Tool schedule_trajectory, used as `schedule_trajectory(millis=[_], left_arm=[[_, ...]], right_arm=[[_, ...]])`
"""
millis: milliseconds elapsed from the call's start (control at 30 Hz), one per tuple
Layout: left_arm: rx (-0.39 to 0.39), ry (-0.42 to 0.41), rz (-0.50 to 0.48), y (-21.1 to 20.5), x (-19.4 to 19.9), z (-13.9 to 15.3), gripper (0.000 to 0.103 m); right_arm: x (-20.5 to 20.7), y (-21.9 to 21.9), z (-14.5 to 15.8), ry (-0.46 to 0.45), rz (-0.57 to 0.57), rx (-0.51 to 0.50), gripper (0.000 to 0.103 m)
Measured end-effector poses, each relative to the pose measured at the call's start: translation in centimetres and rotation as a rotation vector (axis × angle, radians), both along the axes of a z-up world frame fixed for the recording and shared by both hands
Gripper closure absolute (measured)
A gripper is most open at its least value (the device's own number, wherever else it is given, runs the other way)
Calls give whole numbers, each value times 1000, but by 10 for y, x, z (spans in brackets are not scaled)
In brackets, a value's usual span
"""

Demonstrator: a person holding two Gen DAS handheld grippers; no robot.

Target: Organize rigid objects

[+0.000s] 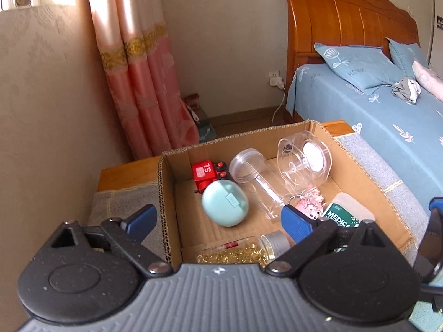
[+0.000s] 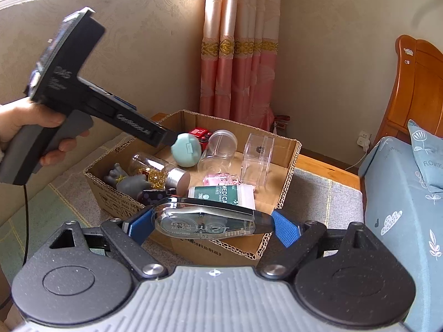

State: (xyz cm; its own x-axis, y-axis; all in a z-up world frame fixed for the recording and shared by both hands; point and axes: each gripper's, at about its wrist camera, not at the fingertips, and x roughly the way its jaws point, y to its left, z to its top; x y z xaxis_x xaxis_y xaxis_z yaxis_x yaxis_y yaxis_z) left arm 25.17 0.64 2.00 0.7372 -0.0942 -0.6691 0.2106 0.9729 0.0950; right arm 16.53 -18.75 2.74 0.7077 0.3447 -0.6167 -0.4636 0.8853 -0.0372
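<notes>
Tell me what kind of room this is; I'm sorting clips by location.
Most likely a bedroom at home: a wooden headboard, a bed with blue sheet and pillow, and pink curtains by a window.

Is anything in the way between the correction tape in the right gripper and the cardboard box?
Nothing visible blocks it. The correction tape, held in the right gripper, sits just short of the open-topped cardboard box; the medical swab box lies right behind the near wall.

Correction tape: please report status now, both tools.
Right tool shut on correction tape, just short of cardboard box. Left tool open, empty, above box. Nothing blocking.
</notes>
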Motion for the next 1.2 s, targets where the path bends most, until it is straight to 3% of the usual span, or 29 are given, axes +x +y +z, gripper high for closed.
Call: schedule_trajectory(millis=[233,433,967,1200], left_arm=[[-62,-68,0,7,-46,11,1],[-2,-153,42,9,-94,3,1],[-110,-70,191,44,-143,-16,1],[-119,-94,200,49,-145,-15,1]], right_arm=[[10,5,3,11,-13,-18,11],[32,11,5,28,-32,-37,11],[125,25,6,170,-96,-38,10],[130,25,1,175,-132,-45,0]])
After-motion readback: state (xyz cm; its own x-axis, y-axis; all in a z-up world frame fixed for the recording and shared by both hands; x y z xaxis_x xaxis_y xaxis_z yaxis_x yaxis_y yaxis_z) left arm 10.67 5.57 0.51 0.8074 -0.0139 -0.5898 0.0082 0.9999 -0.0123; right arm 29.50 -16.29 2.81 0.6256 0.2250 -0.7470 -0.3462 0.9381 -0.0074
